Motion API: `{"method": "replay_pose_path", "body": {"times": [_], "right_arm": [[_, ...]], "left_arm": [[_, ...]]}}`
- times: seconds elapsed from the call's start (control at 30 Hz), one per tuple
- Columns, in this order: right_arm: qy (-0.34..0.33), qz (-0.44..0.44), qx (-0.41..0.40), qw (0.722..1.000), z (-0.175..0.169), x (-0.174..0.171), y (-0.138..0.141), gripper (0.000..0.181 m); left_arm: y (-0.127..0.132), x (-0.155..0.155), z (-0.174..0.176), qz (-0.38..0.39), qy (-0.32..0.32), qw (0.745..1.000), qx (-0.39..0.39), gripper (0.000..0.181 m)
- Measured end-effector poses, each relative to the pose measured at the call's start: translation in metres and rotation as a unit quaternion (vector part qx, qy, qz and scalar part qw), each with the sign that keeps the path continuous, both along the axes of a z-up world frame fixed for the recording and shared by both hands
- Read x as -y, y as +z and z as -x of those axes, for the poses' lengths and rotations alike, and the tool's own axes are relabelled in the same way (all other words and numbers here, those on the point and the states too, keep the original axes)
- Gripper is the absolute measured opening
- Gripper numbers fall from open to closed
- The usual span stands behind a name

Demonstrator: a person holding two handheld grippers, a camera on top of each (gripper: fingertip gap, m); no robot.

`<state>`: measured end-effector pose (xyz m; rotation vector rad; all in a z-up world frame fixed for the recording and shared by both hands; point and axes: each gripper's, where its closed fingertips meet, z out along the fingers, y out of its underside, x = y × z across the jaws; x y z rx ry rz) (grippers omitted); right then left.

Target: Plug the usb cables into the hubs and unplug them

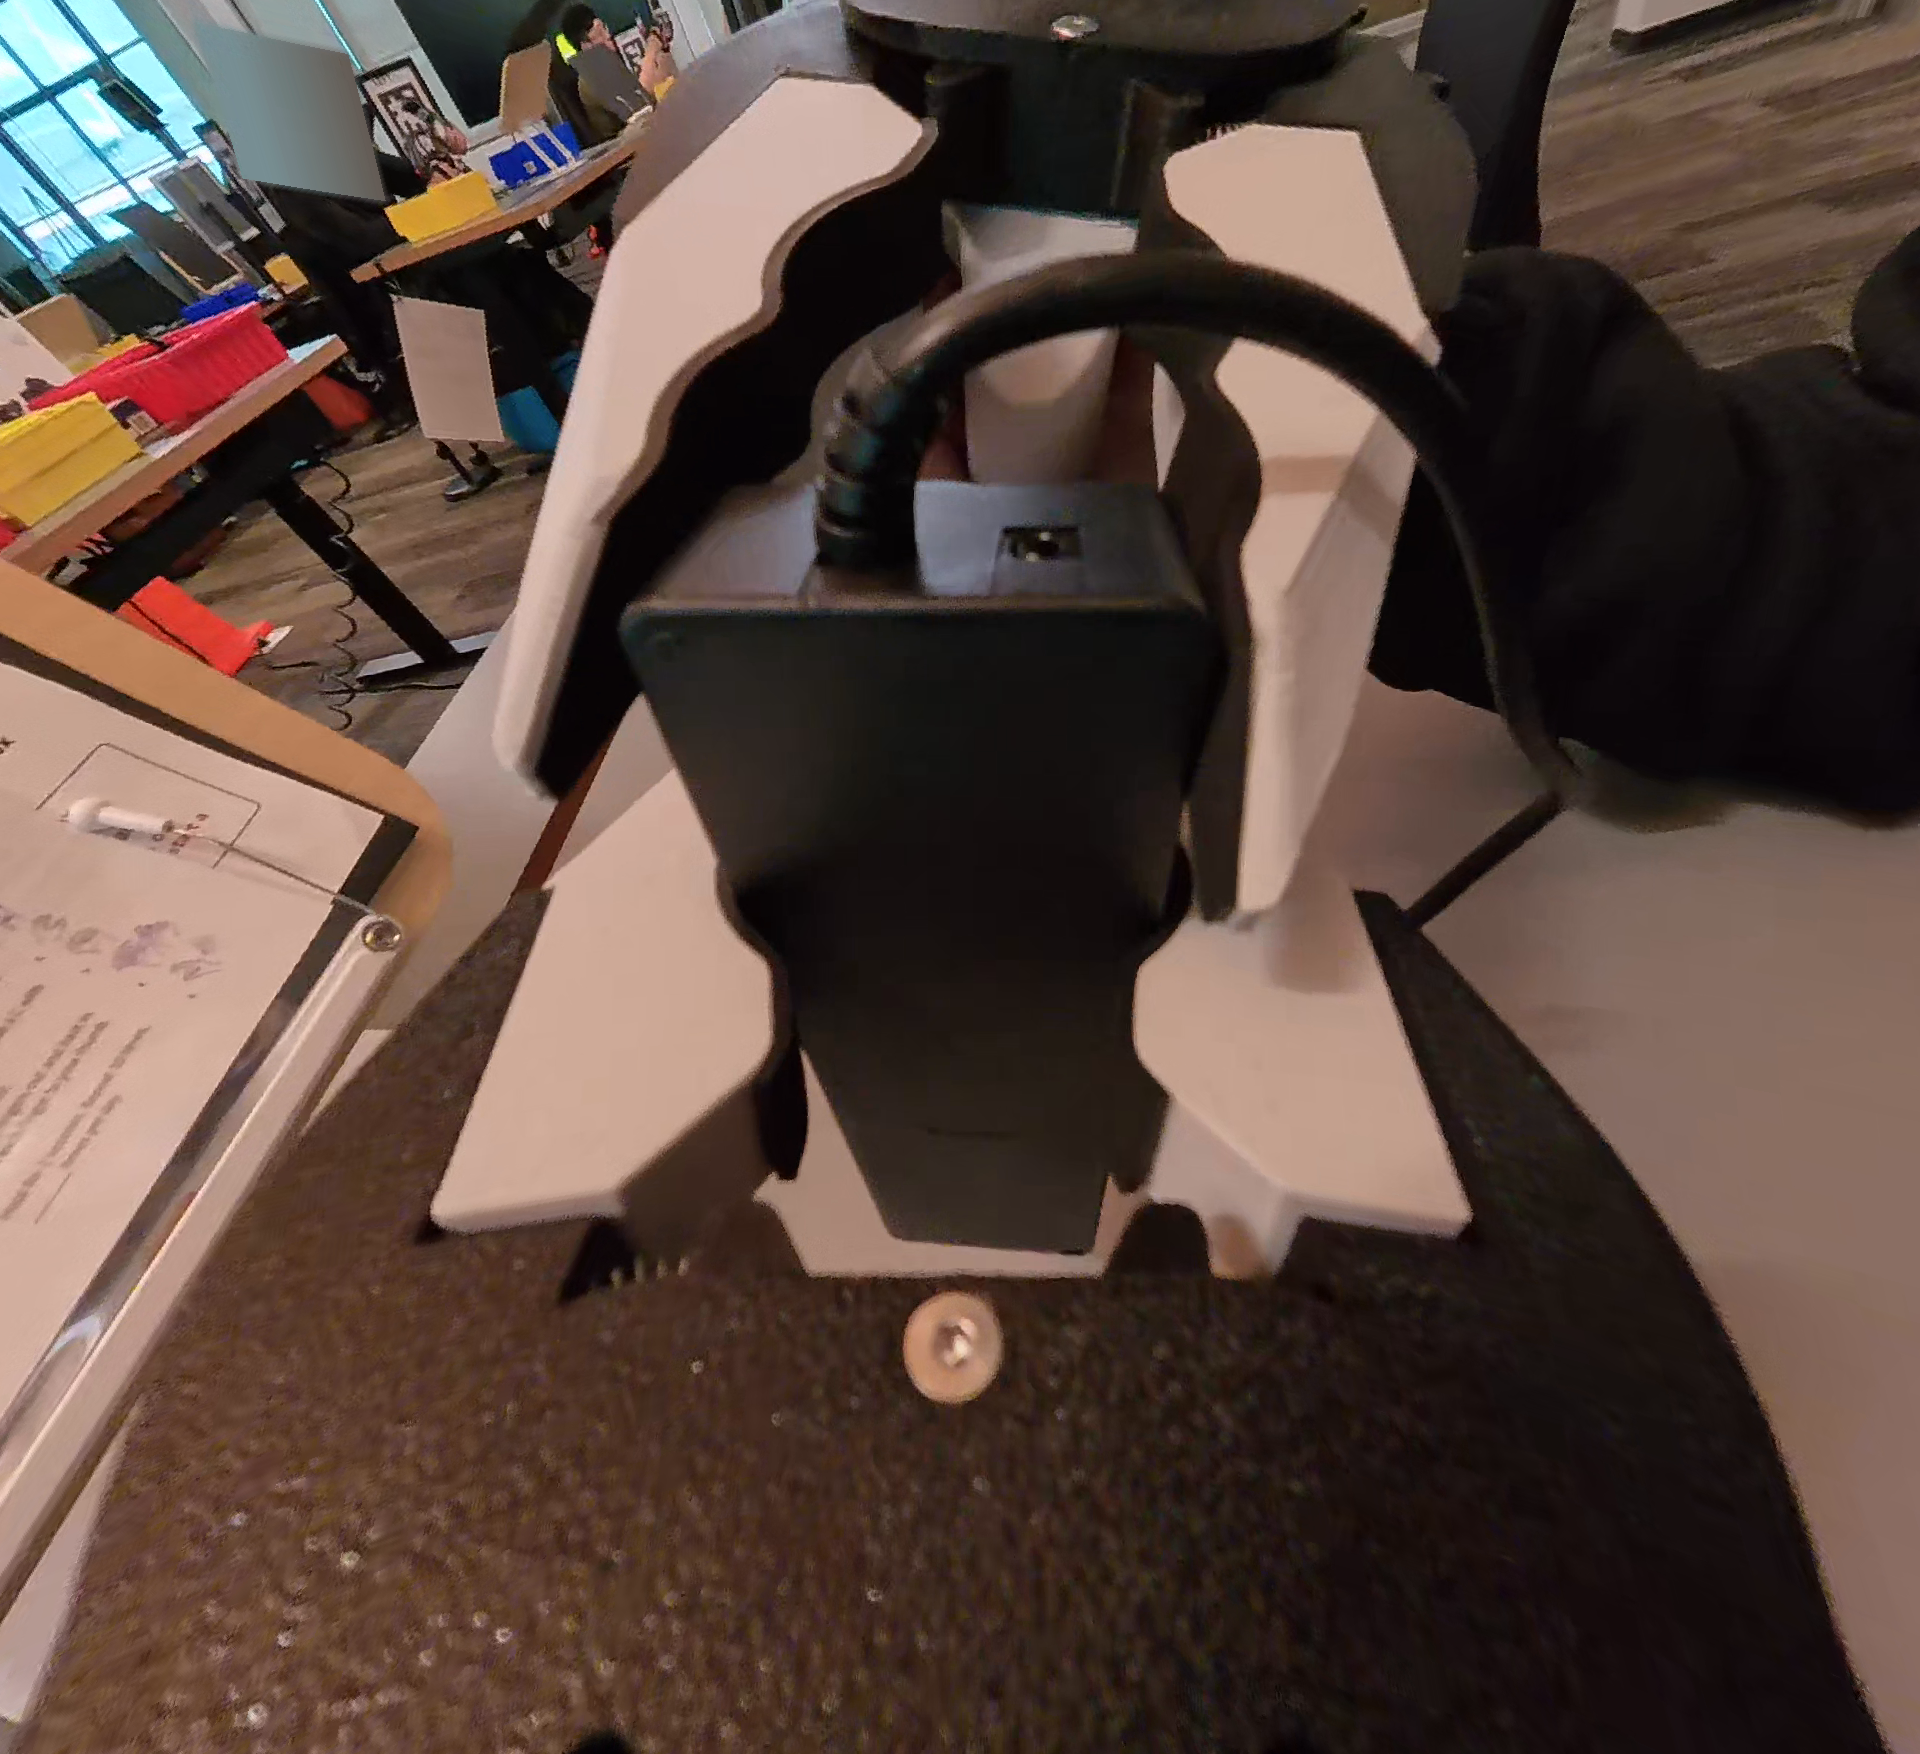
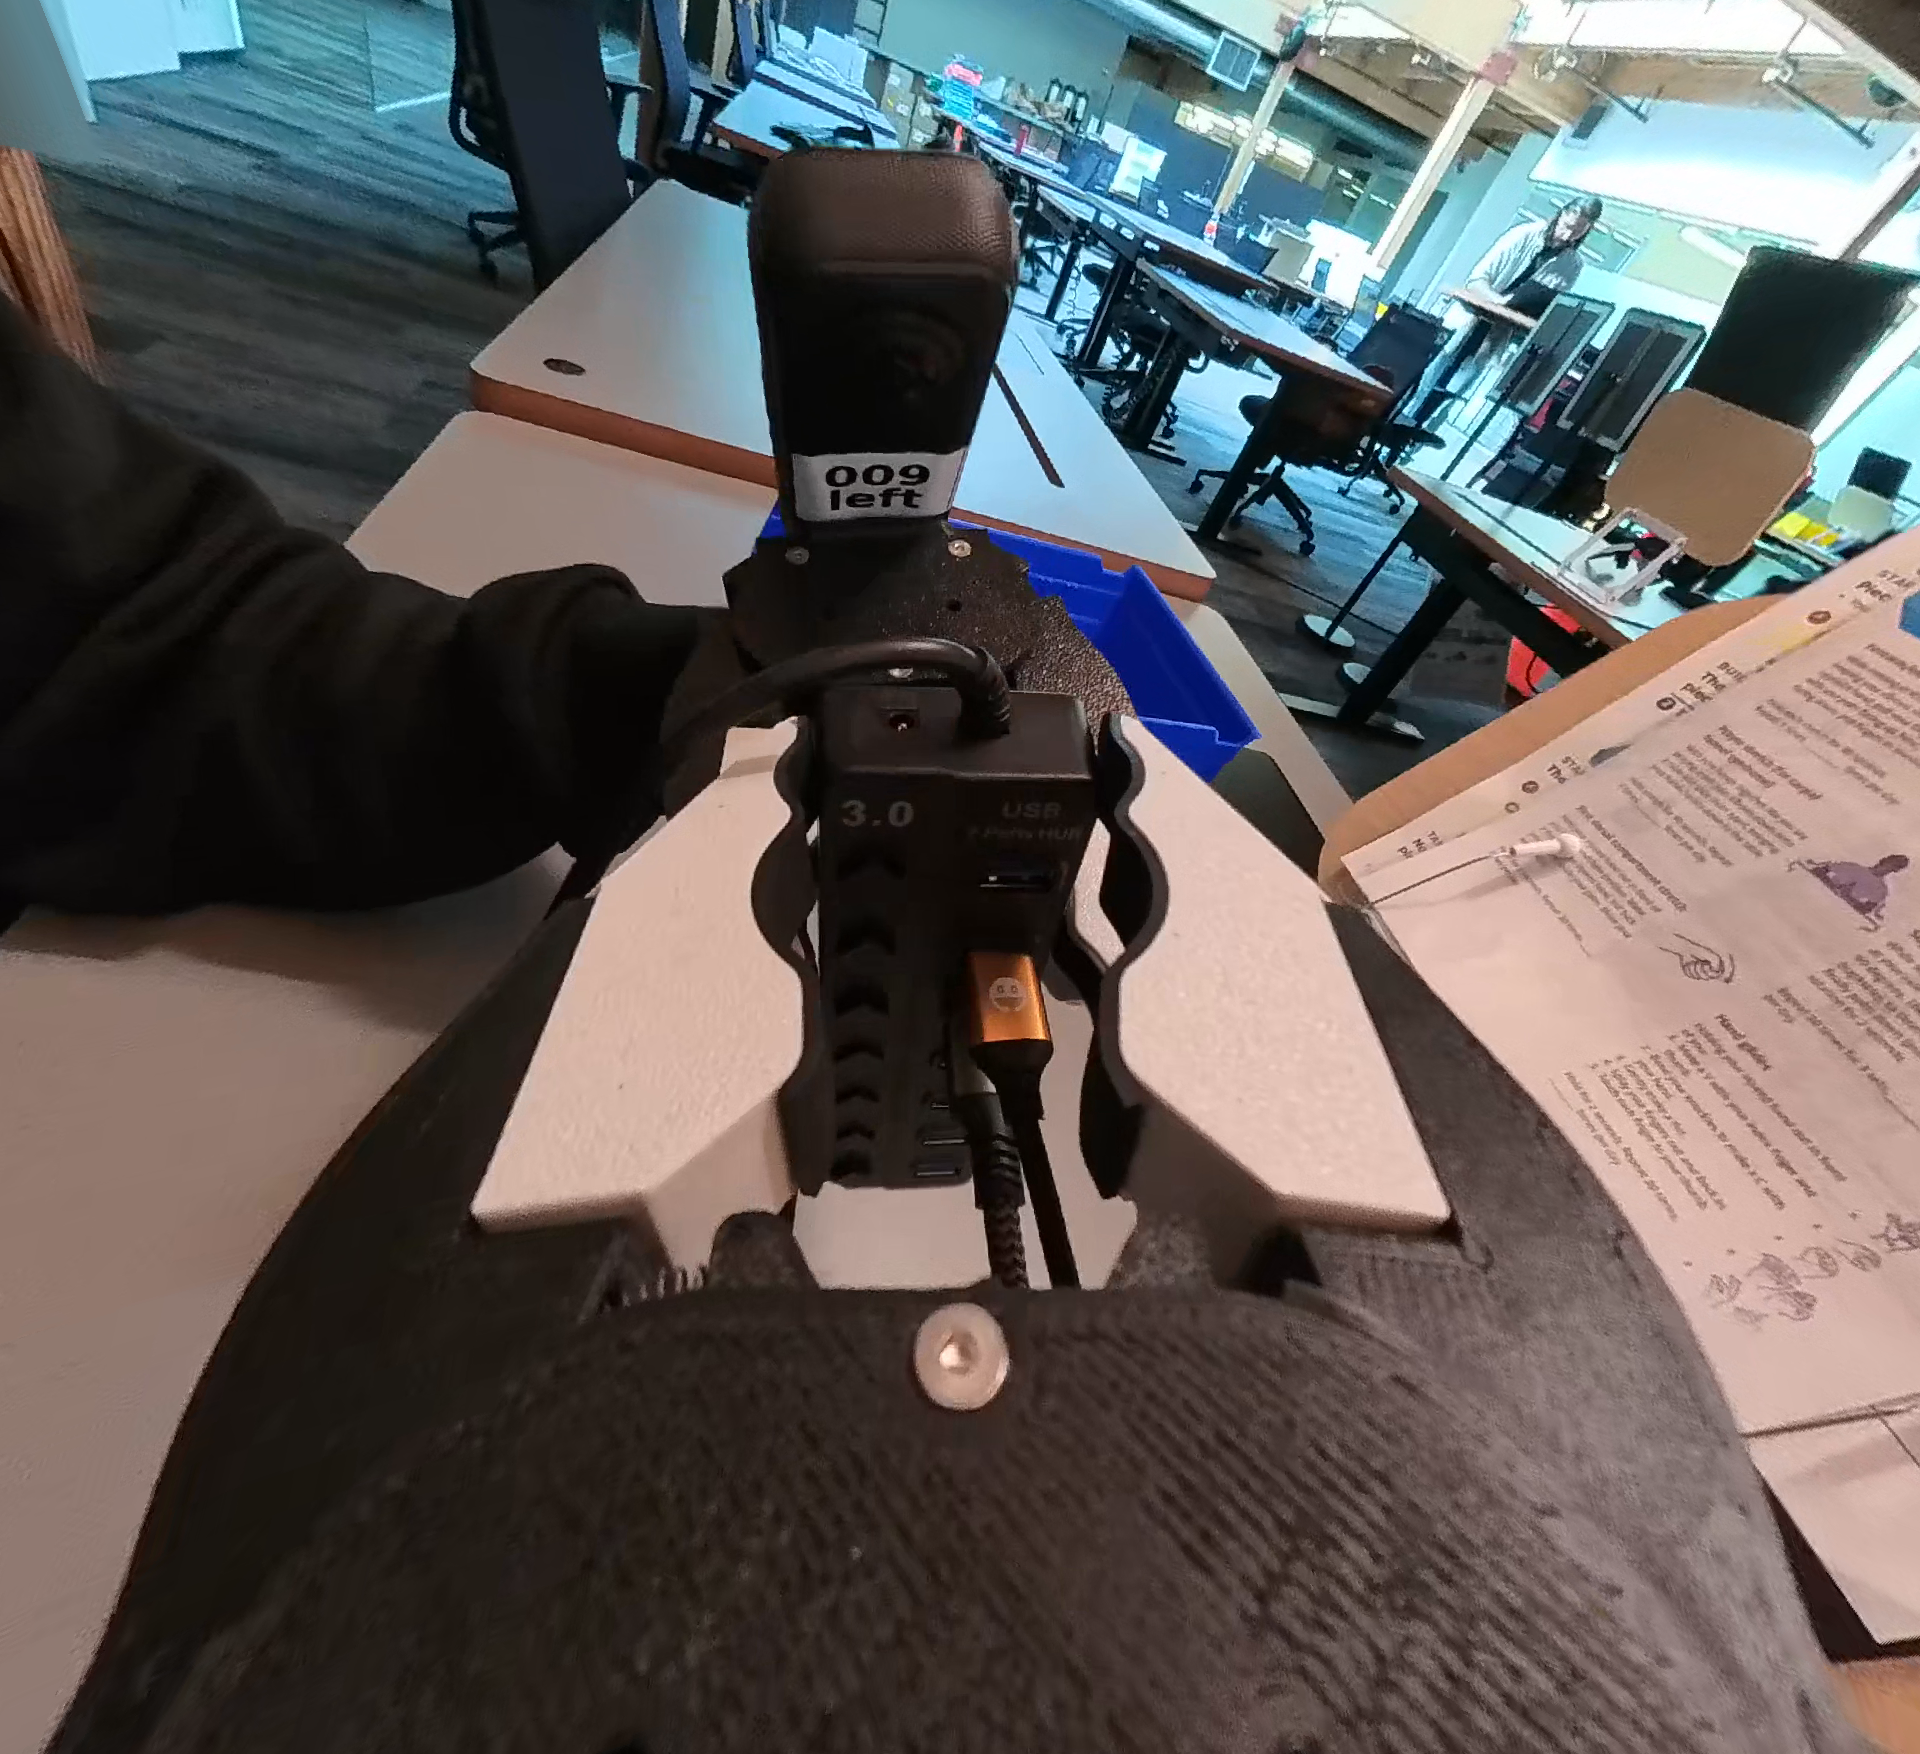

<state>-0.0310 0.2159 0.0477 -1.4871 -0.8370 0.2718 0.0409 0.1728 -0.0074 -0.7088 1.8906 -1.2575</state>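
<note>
Left gripper fingers clamp the black hub; right gripper fingers pinch the orange-tipped USB cable plugged into it.

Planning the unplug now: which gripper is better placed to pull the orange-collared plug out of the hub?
Right, probably. The plug and the hub ports sit between the right gripper fingers; the left gripper only clamps the hub from behind.

the usb hub's port face is turned away in the left wrist view. the braided cable runs out of sight behind the right gripper's body. instruction sheet cropped at the right edge.
</note>
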Motion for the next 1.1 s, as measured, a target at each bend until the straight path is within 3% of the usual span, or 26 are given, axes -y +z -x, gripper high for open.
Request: {"method": "replay_pose_path", "body": {"times": [0.27, 0.43, 0.63, 0.9, 1.1], "right_arm": [[-0.016, 0.002, 0.014, 1.000, -0.007, -0.001, -0.005, 0.054], [-0.061, -0.002, 0.024, 0.998, -0.031, 0.002, -0.004, 0.055], [-0.075, 0.016, 0.012, 0.997, -0.048, -0.002, -0.014, 0.043], [-0.060, 0.076, 0.012, 0.995, -0.038, -0.011, -0.036, 0.017], [-0.056, 0.088, 0.003, 0.995, -0.038, -0.012, -0.039, 0.016]], "left_arm": [[-0.007, -0.006, -0.007, -0.021, 0.015, 1.000, -0.008, 0.062], [-0.002, -0.015, -0.007, 0.015, 0.015, 1.000, 0.003, 0.062], [0.013, -0.029, 0.005, 0.048, 0.003, 0.998, 0.045, 0.063], [-0.003, -0.027, 0.001, 0.007, 0.001, 0.999, 0.039, 0.063], [-0.006, -0.025, 0.001, 0.007, -0.006, 0.999, 0.041, 0.063]]}}
